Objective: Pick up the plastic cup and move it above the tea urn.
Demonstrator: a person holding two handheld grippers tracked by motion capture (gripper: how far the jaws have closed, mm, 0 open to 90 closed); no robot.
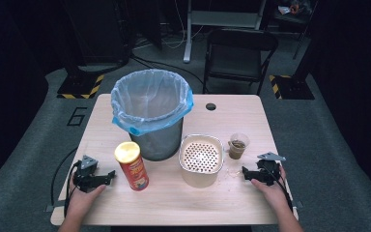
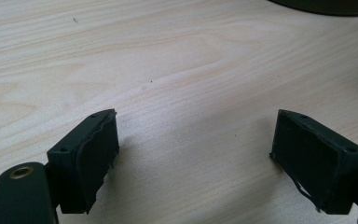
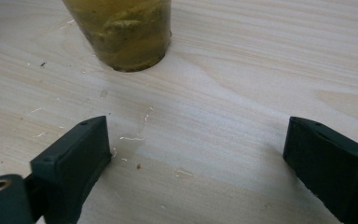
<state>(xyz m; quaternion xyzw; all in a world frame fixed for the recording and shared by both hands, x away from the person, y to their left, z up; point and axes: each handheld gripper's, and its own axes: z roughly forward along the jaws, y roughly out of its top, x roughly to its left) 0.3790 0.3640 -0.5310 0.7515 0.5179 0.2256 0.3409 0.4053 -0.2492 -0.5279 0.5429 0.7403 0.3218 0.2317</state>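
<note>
Nothing looks started: the left gripper (image 1: 107, 176) and right gripper (image 1: 246, 172) rest near the table's (image 1: 241, 203) front corners, jaws apart and empty. The chip can (image 1: 131, 166), perforated container (image 1: 201, 159) and cup (image 1: 237, 145) stand untouched in front of the lined bin (image 1: 150, 112)

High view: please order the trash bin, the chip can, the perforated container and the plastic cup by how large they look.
1. trash bin
2. perforated container
3. chip can, narrower than the container though about as tall
4. plastic cup
</note>
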